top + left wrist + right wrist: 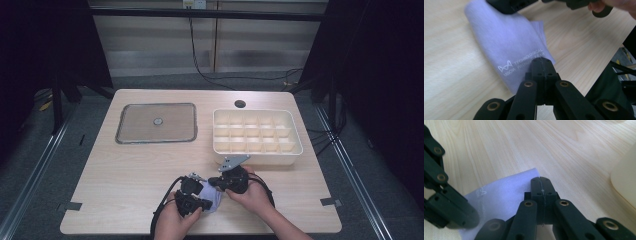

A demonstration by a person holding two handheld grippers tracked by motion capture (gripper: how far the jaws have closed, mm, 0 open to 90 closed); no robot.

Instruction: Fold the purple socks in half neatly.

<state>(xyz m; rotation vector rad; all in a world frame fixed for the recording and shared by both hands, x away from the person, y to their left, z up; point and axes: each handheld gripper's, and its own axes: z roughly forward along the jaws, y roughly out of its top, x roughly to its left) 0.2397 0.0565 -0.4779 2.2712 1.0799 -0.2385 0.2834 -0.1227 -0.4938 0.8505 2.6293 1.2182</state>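
Note:
A lavender cloth [212,196] with white printed lettering hangs between my two grippers near the table's front edge. My left gripper [541,61] is shut on the cloth's [506,42] lower corner, just past the lettering. My right gripper [540,180] is shut on another edge of the cloth [504,195], with a thin strip of fabric pinched between the jaws. In the high view the left gripper [204,202] and right gripper [216,182] sit close together, each in one hand, with the cloth bunched between them.
A cream box with several compartments [296,134] stands at the back right, close behind the right hand. A flat grey tray [135,131] lies at the back left. A round hole [240,104] is in the tabletop near the far edge.

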